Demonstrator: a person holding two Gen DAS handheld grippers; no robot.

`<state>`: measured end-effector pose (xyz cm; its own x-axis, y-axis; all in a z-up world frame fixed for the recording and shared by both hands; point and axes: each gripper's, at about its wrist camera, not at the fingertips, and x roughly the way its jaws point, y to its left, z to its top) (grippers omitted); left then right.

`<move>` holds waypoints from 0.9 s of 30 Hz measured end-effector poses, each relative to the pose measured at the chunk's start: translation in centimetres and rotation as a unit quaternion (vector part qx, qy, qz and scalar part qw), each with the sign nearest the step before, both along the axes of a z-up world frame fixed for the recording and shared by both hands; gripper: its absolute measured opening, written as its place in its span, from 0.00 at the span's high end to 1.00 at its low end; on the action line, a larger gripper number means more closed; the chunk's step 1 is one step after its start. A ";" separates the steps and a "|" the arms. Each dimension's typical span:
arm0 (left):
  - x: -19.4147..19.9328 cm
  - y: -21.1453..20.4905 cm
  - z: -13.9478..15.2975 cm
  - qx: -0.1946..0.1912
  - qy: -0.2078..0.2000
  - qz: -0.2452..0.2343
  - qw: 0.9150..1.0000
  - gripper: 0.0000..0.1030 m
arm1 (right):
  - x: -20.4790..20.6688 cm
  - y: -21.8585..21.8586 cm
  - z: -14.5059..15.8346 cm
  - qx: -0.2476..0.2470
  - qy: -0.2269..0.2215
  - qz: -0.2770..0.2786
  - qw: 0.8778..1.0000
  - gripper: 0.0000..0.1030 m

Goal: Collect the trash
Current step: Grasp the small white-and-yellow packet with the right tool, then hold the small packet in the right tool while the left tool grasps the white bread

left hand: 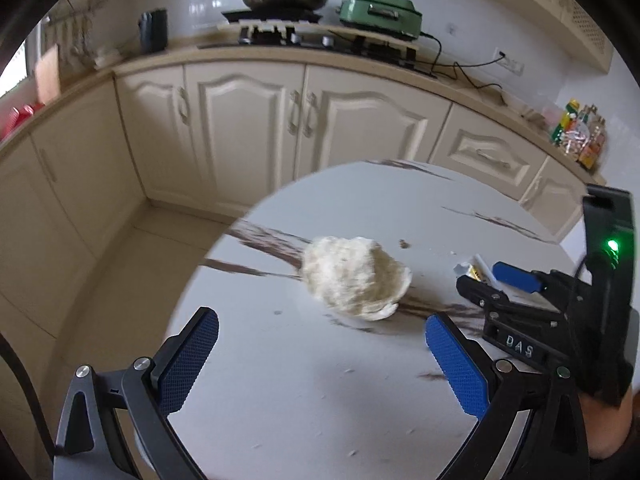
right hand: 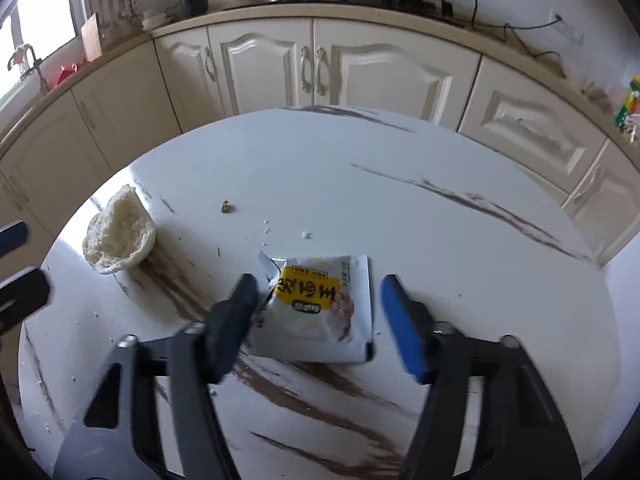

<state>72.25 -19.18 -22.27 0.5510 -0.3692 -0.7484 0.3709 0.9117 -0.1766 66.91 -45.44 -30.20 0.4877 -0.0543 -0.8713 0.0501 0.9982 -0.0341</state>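
Right wrist view shows the right gripper (right hand: 316, 308) low over the round marble surface (right hand: 400, 200), its jaws spread wide on both sides of a torn white snack wrapper (right hand: 320, 312) with a yellow label. The wrapper lies flat between the fingers, so I judge this pose is made to close on it as the first piece of trash. The left finger seems to touch the wrapper's torn edge, but blur makes this uncertain. Left of the wrapper, well apart, a half-eaten bun (right hand: 120, 236) rests on the surface, with small crumbs (right hand: 306, 235) between them. The left gripper (left hand: 320, 364) hovers tilted downward, also wide and holding nothing, pointing at the bun (left hand: 352, 276), probably to take it next.
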 end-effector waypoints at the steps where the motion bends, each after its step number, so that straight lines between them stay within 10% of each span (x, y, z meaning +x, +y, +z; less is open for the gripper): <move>1: 0.5 0.1 -0.4 -0.006 0.004 -0.004 1.000 0.01 | -0.1 -0.1 0.0 -0.002 0.001 0.005 1.000 0.51; 7: 3.9 -1.5 -1.9 0.027 0.014 -0.010 0.999 0.01 | -0.5 -0.3 0.9 -0.005 -0.002 0.022 1.000 0.83; 19: 7.4 -4.2 -3.7 0.075 0.016 -0.016 0.997 0.03 | -0.9 -1.6 1.4 0.037 -0.008 0.014 0.999 0.85; 23: 6.0 -4.3 -3.6 0.070 -0.002 -0.031 0.997 0.33 | -0.7 -1.8 1.4 0.041 -0.010 0.013 0.999 0.85; 27: 5.4 -4.3 -4.3 0.061 -0.005 -0.042 0.997 0.38 | -0.9 -1.7 1.5 0.043 -0.011 0.015 0.999 0.85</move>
